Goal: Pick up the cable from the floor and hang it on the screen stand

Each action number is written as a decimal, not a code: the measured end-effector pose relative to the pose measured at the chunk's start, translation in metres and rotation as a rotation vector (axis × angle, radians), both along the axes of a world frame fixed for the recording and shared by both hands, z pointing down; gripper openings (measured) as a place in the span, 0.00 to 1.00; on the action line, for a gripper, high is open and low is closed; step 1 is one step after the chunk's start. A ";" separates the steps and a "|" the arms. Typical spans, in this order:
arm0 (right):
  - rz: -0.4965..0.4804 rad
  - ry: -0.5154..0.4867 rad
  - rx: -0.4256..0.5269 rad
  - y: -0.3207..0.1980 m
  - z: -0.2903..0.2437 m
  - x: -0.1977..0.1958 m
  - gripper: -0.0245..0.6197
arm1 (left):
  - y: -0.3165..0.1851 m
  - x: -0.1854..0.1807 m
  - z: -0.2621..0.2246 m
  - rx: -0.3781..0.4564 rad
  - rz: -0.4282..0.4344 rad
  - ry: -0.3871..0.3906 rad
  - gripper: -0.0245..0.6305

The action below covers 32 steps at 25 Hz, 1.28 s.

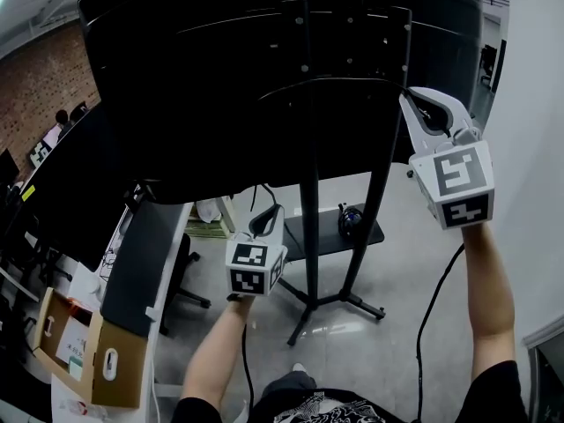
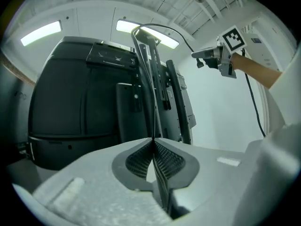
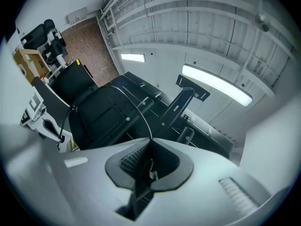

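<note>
Well, my left claw point(image 2: 153, 140) is pinched shut on the cable point(image 2: 162, 25), a thin, light, limp black cord that arcs up to my right claw point(image 3: 150, 140), which is likewise clamped on it. I judge its slack middle will drape easily over the screen stand point(image 1: 308, 192). Far left, the open cardboard box point(image 1: 123, 359) holds something pale that I can't identify.

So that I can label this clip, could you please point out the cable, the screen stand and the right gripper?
cable point(image 2: 154, 114), left gripper view, the strand just above the jaws.
screen stand point(image 1: 310, 271), head view, its upright post.
right gripper point(image 3: 150, 140), right gripper view, where its fingertips meet.
</note>
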State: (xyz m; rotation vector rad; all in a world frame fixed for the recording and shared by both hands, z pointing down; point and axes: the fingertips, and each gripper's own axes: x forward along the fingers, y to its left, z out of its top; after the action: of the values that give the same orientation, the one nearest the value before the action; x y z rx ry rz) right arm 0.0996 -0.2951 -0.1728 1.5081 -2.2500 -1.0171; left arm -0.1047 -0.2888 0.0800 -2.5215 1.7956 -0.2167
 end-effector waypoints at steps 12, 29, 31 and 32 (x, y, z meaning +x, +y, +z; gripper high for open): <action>0.067 -0.052 0.044 -0.053 -0.031 0.012 0.07 | -0.040 -0.014 -0.138 0.164 0.096 -0.090 0.06; 0.206 -0.025 0.077 -0.108 -0.082 0.065 0.07 | -0.088 -0.003 -0.228 0.049 0.162 -0.258 0.06; 0.204 -0.013 0.087 -0.114 -0.088 0.073 0.07 | -0.093 -0.002 -0.230 0.020 0.142 -0.258 0.06; 0.199 -0.006 0.092 -0.118 -0.092 0.076 0.07 | -0.096 -0.002 -0.232 0.005 0.129 -0.252 0.06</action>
State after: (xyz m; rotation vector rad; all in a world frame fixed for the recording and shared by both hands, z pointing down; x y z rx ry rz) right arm 0.1755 -0.4128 -0.2643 1.7341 -2.0325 -1.0695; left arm -0.1062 -0.3843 -0.1515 -2.4639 1.5331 -0.4988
